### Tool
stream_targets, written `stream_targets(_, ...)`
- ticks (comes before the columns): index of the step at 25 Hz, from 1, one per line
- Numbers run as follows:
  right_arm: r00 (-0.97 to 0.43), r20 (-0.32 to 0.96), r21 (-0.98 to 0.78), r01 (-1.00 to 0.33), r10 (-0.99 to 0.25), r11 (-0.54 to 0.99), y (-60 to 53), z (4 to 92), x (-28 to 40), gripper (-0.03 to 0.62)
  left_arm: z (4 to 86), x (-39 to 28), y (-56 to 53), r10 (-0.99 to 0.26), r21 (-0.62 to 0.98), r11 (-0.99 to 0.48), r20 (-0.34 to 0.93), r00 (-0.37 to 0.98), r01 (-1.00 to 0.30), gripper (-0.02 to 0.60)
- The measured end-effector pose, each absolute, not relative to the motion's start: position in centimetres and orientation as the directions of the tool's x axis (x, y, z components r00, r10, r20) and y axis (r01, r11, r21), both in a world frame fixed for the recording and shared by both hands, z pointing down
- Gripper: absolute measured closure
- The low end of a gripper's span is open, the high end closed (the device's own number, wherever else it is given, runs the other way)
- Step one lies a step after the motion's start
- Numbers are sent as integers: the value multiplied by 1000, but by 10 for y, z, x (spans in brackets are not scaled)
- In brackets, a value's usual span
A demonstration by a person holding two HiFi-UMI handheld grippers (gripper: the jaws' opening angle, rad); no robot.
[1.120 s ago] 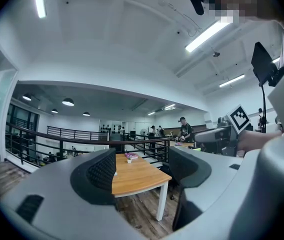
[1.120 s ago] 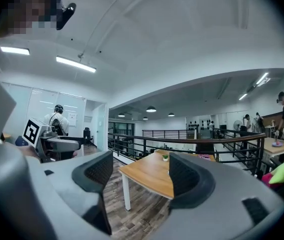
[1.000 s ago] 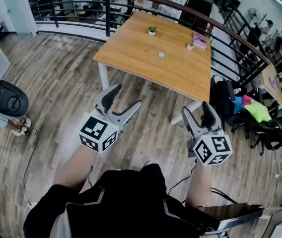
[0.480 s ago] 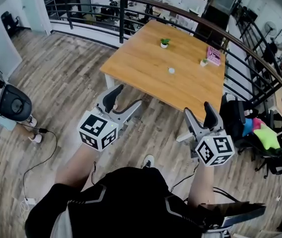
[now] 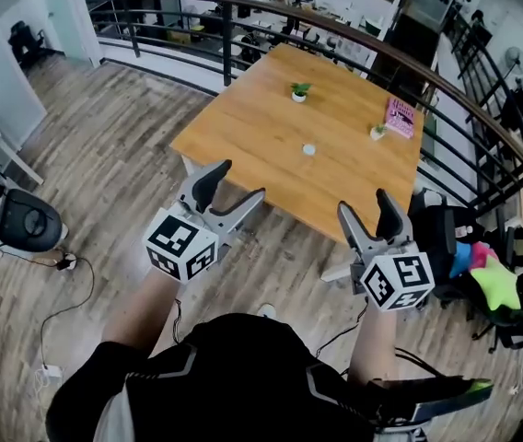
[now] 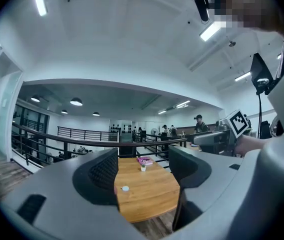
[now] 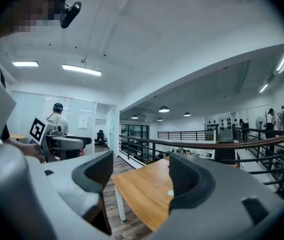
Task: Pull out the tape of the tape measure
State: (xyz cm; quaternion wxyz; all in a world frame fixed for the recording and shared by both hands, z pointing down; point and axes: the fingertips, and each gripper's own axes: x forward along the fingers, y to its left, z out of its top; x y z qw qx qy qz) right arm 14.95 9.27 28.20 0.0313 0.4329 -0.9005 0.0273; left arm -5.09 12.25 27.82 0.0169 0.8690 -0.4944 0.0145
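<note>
A small round white thing point(image 5: 308, 149), too small to make out but perhaps the tape measure, lies near the middle of the wooden table point(image 5: 261, 136) ahead of me. It shows between the jaws in the left gripper view point(image 6: 125, 188) and beside the right jaw in the right gripper view point(image 7: 170, 193). My left gripper point(image 5: 238, 180) is held in the air short of the table's near edge, open and empty. My right gripper point(image 5: 364, 201) hangs level with it on the right, also open with nothing between its fingers. Both point at the table.
Two small potted plants point(image 5: 298, 91) point(image 5: 377, 132) and a pink book point(image 5: 400, 118) sit on the table's far half. A dark curved railing point(image 5: 243, 12) runs behind it. Office chairs with bright cushions point(image 5: 482, 270) stand at the right; a black round appliance point(image 5: 24, 221) and cables lie on the floor at the left.
The table has drawn nearer and shifted in the head view as the person walks toward it. Both grippers keep the same open pose in front of the body.
</note>
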Motion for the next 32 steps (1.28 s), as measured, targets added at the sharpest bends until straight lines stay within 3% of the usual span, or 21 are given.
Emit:
stream_targets(17, -615, 87, -51, -789, -784, 613, 3, 296, 204, 238, 288, 0, 21, -843, 16, -532, 89, 531, -847, 253)
stream_targets(20, -608, 108, -44, -793, -787, 607, -12, 304, 198, 238, 298, -6, 1, -835, 27, -541, 98, 541, -840, 284)
stream_targets(32, -461, 146, -46, -887, -875, 460, -121, 309, 150, 238, 304, -63, -126, -725, -39, -688, 80, 684, -725, 275)
